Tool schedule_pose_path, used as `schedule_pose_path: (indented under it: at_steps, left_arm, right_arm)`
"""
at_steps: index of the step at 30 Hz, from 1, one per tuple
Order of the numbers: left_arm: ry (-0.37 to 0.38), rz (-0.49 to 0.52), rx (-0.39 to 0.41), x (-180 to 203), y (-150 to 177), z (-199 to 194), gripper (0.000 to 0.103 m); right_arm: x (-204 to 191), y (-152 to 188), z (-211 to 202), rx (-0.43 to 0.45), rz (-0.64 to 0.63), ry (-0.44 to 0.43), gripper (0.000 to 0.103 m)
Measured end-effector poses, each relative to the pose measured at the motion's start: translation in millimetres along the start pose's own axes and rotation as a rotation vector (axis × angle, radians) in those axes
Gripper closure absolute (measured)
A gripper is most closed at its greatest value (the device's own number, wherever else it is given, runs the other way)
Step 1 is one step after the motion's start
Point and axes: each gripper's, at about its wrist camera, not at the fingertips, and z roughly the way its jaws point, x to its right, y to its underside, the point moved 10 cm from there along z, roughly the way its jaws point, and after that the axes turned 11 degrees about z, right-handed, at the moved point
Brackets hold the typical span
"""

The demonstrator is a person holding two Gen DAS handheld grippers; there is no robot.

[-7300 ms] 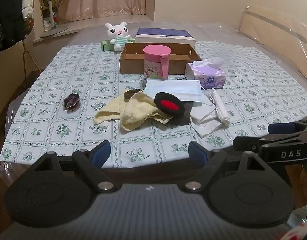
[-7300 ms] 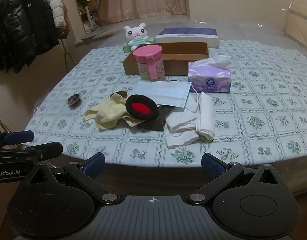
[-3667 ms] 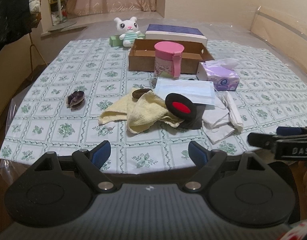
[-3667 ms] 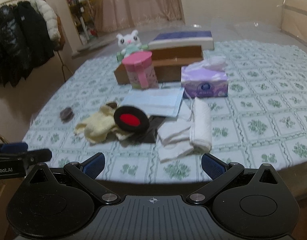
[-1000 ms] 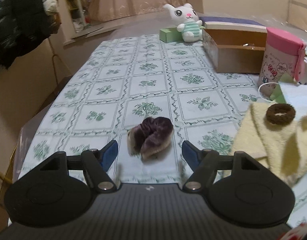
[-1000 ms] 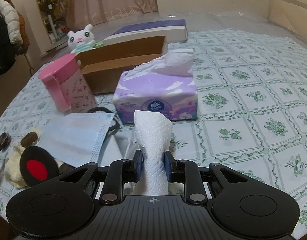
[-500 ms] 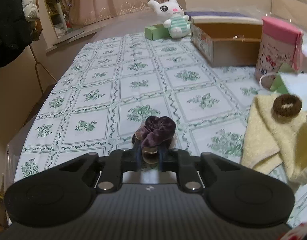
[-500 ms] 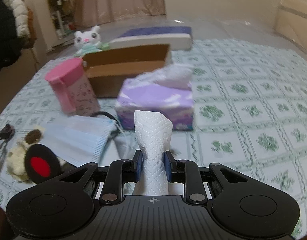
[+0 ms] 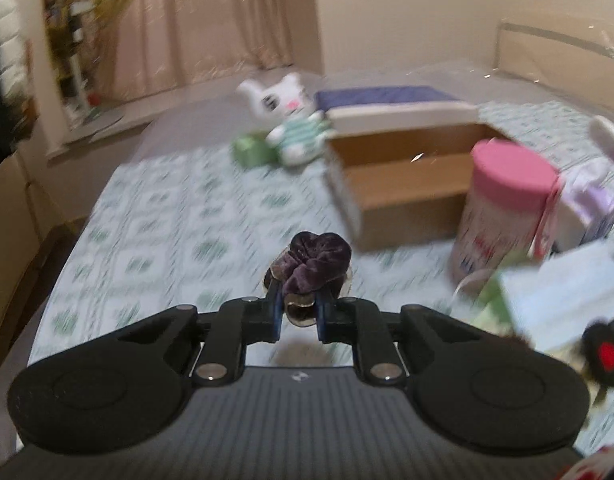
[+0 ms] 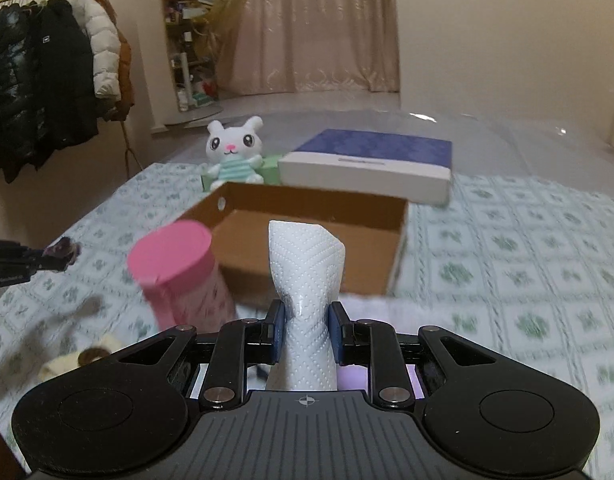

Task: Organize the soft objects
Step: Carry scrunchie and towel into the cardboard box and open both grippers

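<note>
While the left hand-held gripper (image 9: pixel 299 316) pinches a purple scrunchie (image 9: pixel 313 264), the right hand-held gripper (image 10: pixel 305 338) clamps a white towel (image 10: pixel 307 288).

Ahead of your right hand the pink cup (image 10: pixel 179 268) stands just left of the open cardboard box (image 10: pixel 315 240), partly blocking its near wall. To your left, the patterned desk (image 9: pixel 155 216) lies bare up to the plush rabbit (image 9: pixel 291 120).

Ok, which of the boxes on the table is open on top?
The brown cardboard box behind the pink cup; the blue-topped box behind it is closed.
</note>
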Motion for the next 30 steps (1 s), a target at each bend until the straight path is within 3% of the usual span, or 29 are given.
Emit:
schedule_pose_path:
  at_steps: [9,15,22,23,25,28,30]
  left_arm:
    - [0.119,0.088,0.079,44,-96,60,0.087]
    - [0.205,0.081,0.033,65,-133,122,0.087]
    - [0.228,0.15,-0.029,82,-150,176,0.082]
    - [0.221,0.155,-0.033,82,-153,181,0.082]
    - [0.225,0.162,-0.04,84,-157,191,0.07]
    - [0.236,0.152,-0.049,84,-159,200,0.055]
    - [0.218,0.151,-0.044,84,-159,200,0.055]
  right_arm:
    - [7,-40,76,-0.028,-0.02,-0.043,0.079]
    - [27,-57,119,-0.053,-0.027,-0.032,0.079]
    - [45,-69,155,-0.092,-0.069,-0.006,0.078]
    - [46,-70,159,-0.09,-0.084,0.004,0.075]
    - [48,-73,165,-0.086,-0.085,-0.002,0.049]
    - [54,-77,169,-0.056,-0.058,-0.013,0.041]
    - [59,-78,169,-0.058,-0.035,-0.009,0.041]
